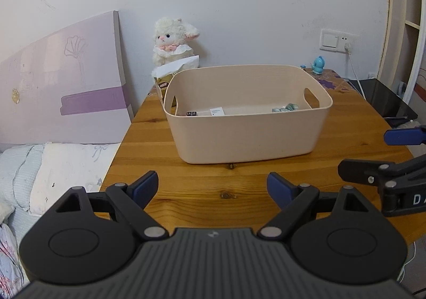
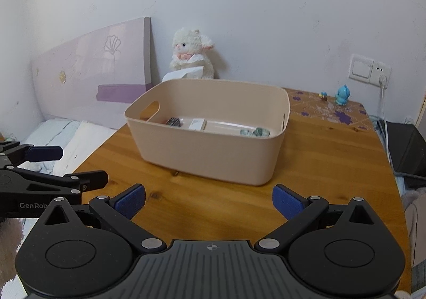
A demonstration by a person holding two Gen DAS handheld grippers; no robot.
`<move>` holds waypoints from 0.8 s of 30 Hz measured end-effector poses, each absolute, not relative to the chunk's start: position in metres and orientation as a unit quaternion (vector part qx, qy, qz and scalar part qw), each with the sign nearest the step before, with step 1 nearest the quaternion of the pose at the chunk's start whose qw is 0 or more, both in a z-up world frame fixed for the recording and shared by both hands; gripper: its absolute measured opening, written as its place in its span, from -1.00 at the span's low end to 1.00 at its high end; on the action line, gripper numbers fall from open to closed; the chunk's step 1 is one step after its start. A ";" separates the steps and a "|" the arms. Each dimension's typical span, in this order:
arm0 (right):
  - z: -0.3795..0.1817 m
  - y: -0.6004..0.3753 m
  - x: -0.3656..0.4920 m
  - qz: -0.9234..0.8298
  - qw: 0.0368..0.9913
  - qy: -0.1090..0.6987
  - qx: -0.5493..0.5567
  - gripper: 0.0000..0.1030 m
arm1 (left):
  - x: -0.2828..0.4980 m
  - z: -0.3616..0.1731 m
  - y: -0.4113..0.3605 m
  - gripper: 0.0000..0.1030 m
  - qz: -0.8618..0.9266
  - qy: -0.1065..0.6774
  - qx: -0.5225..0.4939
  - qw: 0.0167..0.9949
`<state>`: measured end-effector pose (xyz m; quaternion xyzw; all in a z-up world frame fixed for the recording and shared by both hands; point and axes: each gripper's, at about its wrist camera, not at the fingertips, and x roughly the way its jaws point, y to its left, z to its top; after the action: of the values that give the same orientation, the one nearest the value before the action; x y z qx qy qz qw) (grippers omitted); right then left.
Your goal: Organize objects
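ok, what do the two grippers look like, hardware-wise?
Both match: the left gripper and right gripper have matte black linkage arms with silver pivot pins, round black hubs, a ribbed grey centre plate with a small crosshair mark, and blue finger pads. White lettering on the side reads "GenRob", partly cut off. No cables or sleeves visible.

The left wrist view looked forward from low over the near table point(image 1: 346, 123) edge, facing the bin point(image 1: 247, 123) squarely and fairly near. The right wrist view sat just to its right, a little higher, angled leftward. Both shared the bin point(image 2: 210, 147), wall and plush lamb point(image 2: 191, 54).
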<state>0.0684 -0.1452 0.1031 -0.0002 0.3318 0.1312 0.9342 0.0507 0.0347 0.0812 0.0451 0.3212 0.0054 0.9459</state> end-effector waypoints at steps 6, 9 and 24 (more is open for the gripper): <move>0.098 -0.149 0.059 0.132 0.931 0.340 0.006 1.00 | 0.038 0.080 0.033 0.74 0.006 0.319 0.038 0.947; 0.097 -0.150 0.059 0.130 0.930 0.344 0.008 1.00 | 0.035 0.082 0.032 0.74 0.006 0.315 0.038 0.948; 0.098 -0.154 0.055 0.130 0.929 0.347 0.008 1.00 | 0.028 0.086 0.025 0.74 0.005 0.304 0.041 0.952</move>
<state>0.0552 -0.1544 0.0984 0.0080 0.3473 0.1299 0.9287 0.0280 0.0250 0.0865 0.0410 0.3039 0.0050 0.9518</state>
